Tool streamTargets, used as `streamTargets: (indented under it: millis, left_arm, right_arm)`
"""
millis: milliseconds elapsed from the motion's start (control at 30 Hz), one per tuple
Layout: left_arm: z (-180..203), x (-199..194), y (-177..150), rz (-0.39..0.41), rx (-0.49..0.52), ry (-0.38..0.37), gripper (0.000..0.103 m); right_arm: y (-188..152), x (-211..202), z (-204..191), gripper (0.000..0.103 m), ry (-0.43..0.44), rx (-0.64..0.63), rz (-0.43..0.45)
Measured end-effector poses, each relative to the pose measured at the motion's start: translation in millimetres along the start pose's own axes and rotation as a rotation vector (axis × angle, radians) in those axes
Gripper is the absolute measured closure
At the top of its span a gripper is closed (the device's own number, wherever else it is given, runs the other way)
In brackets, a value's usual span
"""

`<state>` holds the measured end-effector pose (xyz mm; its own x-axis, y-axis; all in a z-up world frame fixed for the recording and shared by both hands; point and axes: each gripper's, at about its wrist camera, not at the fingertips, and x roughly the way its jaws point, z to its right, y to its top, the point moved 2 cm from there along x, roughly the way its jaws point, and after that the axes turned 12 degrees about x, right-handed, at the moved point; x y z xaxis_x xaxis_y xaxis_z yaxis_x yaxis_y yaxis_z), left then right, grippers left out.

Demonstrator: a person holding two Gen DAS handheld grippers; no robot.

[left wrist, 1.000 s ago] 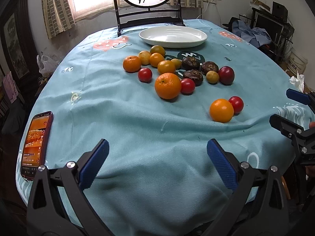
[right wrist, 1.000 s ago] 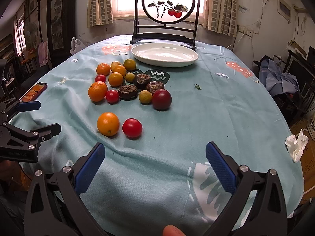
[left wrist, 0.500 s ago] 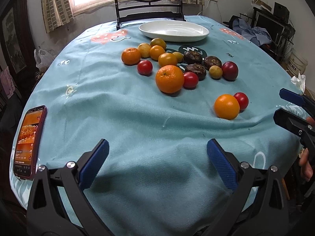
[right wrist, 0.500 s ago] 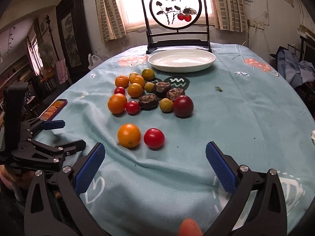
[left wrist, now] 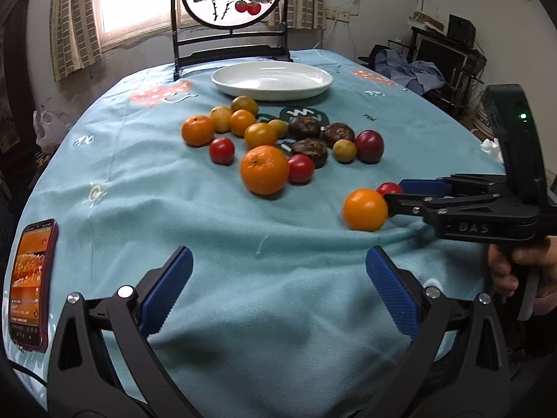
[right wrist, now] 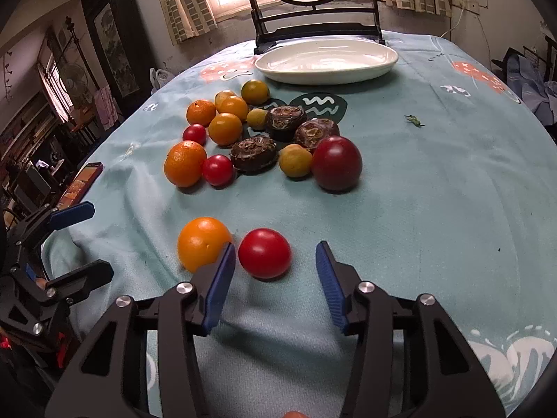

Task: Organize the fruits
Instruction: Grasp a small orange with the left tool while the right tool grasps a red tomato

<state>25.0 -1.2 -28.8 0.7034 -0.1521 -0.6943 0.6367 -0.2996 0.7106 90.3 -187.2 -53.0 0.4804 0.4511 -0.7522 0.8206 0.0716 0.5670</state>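
- Right gripper (right wrist: 275,268): over the last second it has moved in from the table edge. Jaws spread, now straddling the red tomato (right wrist: 264,253), neither pad touching it yet.
- Left pad sits just beside the orange (right wrist: 203,244), at the tomato's 9 o'clock; nudge risk on closing.
- Left gripper (left wrist: 278,289): jaws wide, nothing between them, hovering over bare tablecloth (left wrist: 243,244) at 6 o'clock of the fruit cluster. Position little changed.
- White plate (right wrist: 327,61) empty, at 12 o'clock beyond the cluster.
- Phone (left wrist: 29,282) lies at 8 o'clock in the left view.
- Judgement: first pick is imminent; sorting proper has not begun, all fruit is on the cloth.
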Motion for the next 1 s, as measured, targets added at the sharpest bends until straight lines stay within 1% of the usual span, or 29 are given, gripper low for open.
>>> streamTargets:
  millis: [67,133,200,267,300,433,500,567,667,733,767,867,1000]
  left_arm:
    - [7,0,7,0.023,0.034,-0.023,0.002]
    - [14,1,15,0.041,0.067,-0.043,0.003]
    - [22,4,22,0.051,0.099,-0.063,0.005]
    - [31,11,29,0.049,0.134,-0.081,0.011]
    - [34,15,32,0.044,0.147,-0.092,0.016]
    - [47,39,45,-0.002,0.17,-0.133,0.034]
    - [52,50,47,-0.032,0.173,-0.138,0.038]
    - [54,61,47,-0.068,0.174,-0.137,0.039]
    - [55,69,46,-0.106,0.17,-0.152,0.047]
    - [55,73,45,-0.127,0.168,-0.179,0.061]
    - [55,74,44,-0.135,0.168,-0.195,0.062]
    - [56,75,43,-0.139,0.189,-0.191,0.063]
    - [46,72,50,-0.137,0.16,-0.234,0.063]
  right_arm:
    - [0,6,-4,0.07,0.029,-0.022,-0.017]
    - [-1,5,-5,0.072,0.024,-0.037,-0.002]
    - [-2,-4,2,0.072,0.061,0.002,0.033]
    - [-1,-13,15,0.072,0.074,0.056,0.066]
    - [0,-16,21,0.072,0.072,0.075,0.075]
    - [-1,-21,42,0.072,0.073,0.133,0.074]
    - [-3,-20,49,0.072,0.08,0.151,0.068]
    - [-4,-21,53,0.072,0.103,0.166,0.064]
    - [-5,-22,55,0.072,0.111,0.166,0.062]
    - [-4,-21,55,0.072,0.116,0.171,0.056]
    - [-4,-21,54,0.072,0.118,0.17,0.055]
    - [-1,-22,55,0.072,0.119,0.168,0.053]
    - [19,-28,53,0.072,0.144,0.159,0.075]
